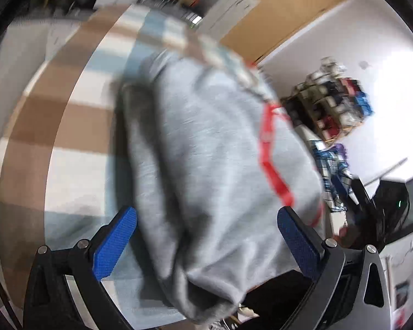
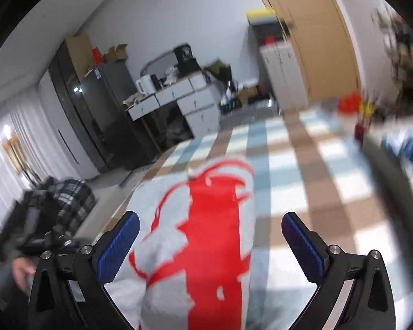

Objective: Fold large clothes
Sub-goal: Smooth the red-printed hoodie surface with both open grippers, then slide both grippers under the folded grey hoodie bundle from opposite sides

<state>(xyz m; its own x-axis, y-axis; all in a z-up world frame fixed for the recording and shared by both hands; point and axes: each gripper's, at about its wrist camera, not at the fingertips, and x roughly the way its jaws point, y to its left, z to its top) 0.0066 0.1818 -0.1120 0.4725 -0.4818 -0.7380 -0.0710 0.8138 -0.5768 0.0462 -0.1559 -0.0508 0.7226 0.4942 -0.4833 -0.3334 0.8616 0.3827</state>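
in the left wrist view we see the grey garment (image 1: 212, 165) filling the middle of the frame, bunched into thick folds, with a red printed stripe (image 1: 272, 154) running down its right side. it lies over the checked cloth (image 1: 77, 126) of brown, white and pale blue squares that covers the surface on the left half of the frame. the picture is smeared by blur, so the garment's edges are soft. our left gripper (image 1: 206, 236) sits at the bottom of the frame with its blue pads (image 1: 115, 244) spread wide, one on each side of the fabric; the folds pass between them and run down toward the gripper body, and the pads do not press on the cloth.

in the right wrist view the same garment (image 2: 195, 247) shows its large red print (image 2: 214, 233) in the lower middle of the frame, lying on the checked cloth (image 2: 303, 165). our right gripper (image 2: 210, 244) is also wide open, and the fabric rises between the two blue pads (image 2: 118, 250), close to the left one.

farther out, in the upper left of that frame stand a dark fridge (image 2: 107, 110) and a white drawer unit (image 2: 190, 101), with a wooden door (image 2: 316, 41) at upper right. at the lower left edge a plaid garment (image 2: 71, 198) lies heaped, and a hand (image 2: 22, 272) shows, blurred.
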